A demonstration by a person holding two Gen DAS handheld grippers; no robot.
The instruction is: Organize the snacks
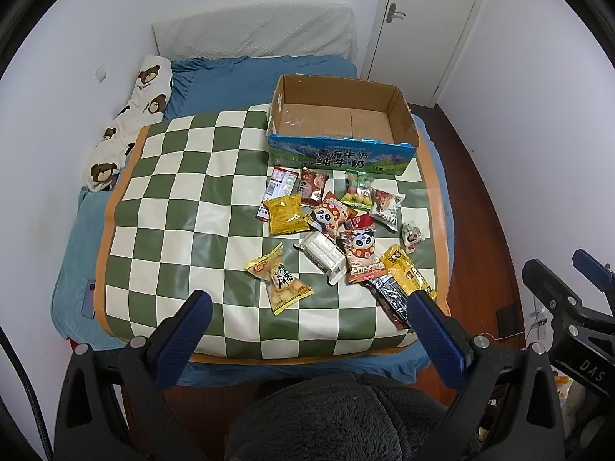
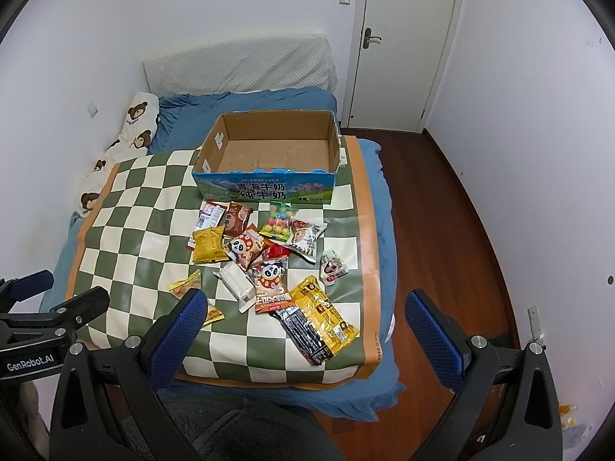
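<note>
An empty open cardboard milk box (image 1: 338, 123) (image 2: 269, 153) stands at the far right of a green-and-cream checkered mat (image 1: 184, 199) (image 2: 134, 226) on the bed. Several snack packets lie in a loose pile in front of it: a yellow bag (image 1: 286, 214) (image 2: 207, 245), two panda packets (image 1: 361, 253) (image 2: 271, 280), a white bar (image 1: 323, 252) (image 2: 240, 282), a black packet (image 1: 390, 299) (image 2: 303, 330). My left gripper (image 1: 307, 307) is open and empty above the mat's near edge. My right gripper (image 2: 307, 307) is open and empty, near the black packet.
A bear-print pillow (image 1: 130, 115) (image 2: 123, 142) lies at the left wall. A white headboard cushion (image 1: 253, 30) stands behind the bed. A closed door (image 2: 403, 38) and wooden floor (image 2: 442, 230) lie to the right. A dark fuzzy garment (image 1: 338, 415) is below the grippers.
</note>
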